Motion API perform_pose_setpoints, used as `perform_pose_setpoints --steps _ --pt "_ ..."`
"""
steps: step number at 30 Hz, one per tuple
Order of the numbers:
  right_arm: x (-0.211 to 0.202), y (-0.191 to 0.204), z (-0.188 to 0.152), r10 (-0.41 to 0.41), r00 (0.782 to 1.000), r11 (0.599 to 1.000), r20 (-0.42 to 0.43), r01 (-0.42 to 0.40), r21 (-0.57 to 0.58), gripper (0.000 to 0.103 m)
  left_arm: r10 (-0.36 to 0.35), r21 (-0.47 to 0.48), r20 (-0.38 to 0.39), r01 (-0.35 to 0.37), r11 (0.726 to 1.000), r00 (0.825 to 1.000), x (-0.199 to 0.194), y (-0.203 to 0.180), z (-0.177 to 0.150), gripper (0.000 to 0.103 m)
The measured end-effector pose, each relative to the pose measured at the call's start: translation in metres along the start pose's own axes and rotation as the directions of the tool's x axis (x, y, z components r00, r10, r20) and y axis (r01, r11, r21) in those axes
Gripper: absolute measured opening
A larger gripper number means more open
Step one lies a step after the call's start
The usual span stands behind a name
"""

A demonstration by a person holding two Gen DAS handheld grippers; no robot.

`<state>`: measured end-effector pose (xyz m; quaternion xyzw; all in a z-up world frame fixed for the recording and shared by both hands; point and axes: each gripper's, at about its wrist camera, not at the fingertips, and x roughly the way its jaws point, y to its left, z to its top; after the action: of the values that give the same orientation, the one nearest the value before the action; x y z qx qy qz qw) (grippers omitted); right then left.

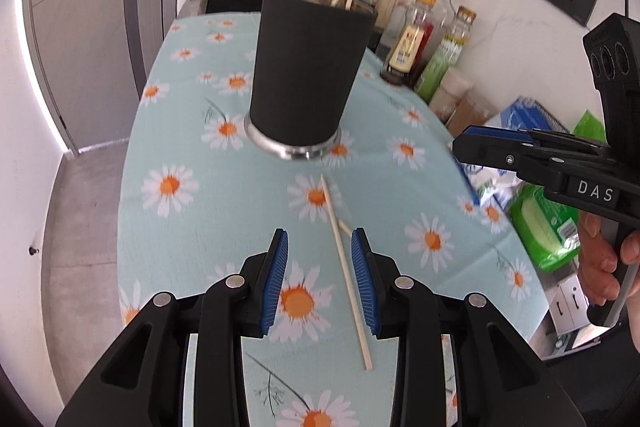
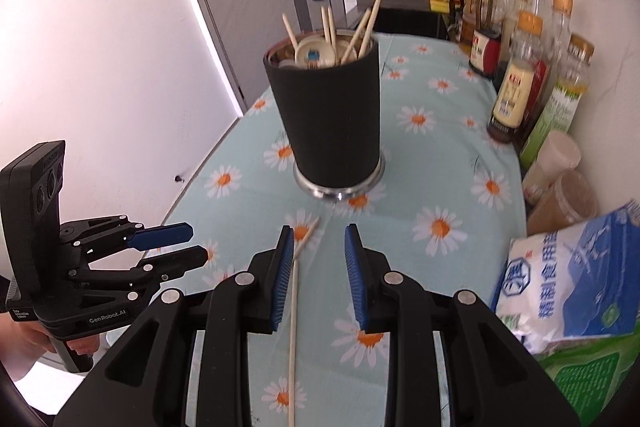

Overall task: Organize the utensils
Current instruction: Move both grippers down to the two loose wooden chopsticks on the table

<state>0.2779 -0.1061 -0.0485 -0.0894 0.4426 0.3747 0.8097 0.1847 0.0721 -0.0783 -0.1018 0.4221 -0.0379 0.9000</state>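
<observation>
- Flat on the flowered tabletop (image 1: 192,131) lies a single pale chopstick (image 1: 345,267), its long axis running from near the foot of the black holder (image 1: 308,67) back toward the cameras.
- Seen from the left wrist, the chopstick slants slightly, far tip up by the holder's steel base, near end lower and to the right; a second short pale piece (image 1: 345,227) shows just beside it (whether it is another stick or a fragment I cannot tell).
- The left tool (image 1: 319,279) stands partly open with nothing gripped; the chopstick passes between its blue pads, close to the right-hand one, and lies on the cloth.
- The right tool (image 2: 316,275) is also partly open and holds nothing; in its own view the chopstick (image 2: 294,307) runs just beside the left pad, and I cannot tell whether they touch.
- Only the right wrist view looks down into the holder (image 2: 328,115): several chopsticks stand upright and splayed there, along with a pale round spoon bowl.
- From the left wrist, only the stick tips above the rim are visible.
- Each view catches the other tool off to the side, the right tool (image 1: 472,143) and the left tool (image 2: 188,243), each held by a hand (image 1: 604,263).
- Bottles (image 2: 516,87) line the tabletop's right edge, with a white and blue bag (image 2: 568,287) nearer.
</observation>
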Motion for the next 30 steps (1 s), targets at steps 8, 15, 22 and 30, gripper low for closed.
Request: perform_pose_setpoints --steps 8,15,22,30 --pt "0.049 0.019 -0.024 0.021 0.962 0.999 -0.273 -0.031 -0.034 0.028 -0.018 -0.026 -0.14 0.015 1.0 0.99 0.021 0.007 -0.035 0.032" --pt "0.09 0.023 -0.031 0.016 0.855 1.0 -0.518 -0.021 -0.003 0.028 -0.043 -0.026 -0.199 0.039 0.999 0.979 0.026 0.014 -0.049 0.032" --pt "0.116 0.028 -0.03 0.009 0.792 1.0 -0.611 -0.004 0.01 0.022 -0.051 -0.021 -0.224 0.048 0.999 0.973 0.023 0.017 -0.051 0.032" --pt "0.119 0.047 -0.029 -0.117 0.79 0.993 -0.602 0.072 -0.097 0.006 -0.05 -0.012 -0.248 0.049 0.999 0.968 0.028 0.018 -0.055 0.032"
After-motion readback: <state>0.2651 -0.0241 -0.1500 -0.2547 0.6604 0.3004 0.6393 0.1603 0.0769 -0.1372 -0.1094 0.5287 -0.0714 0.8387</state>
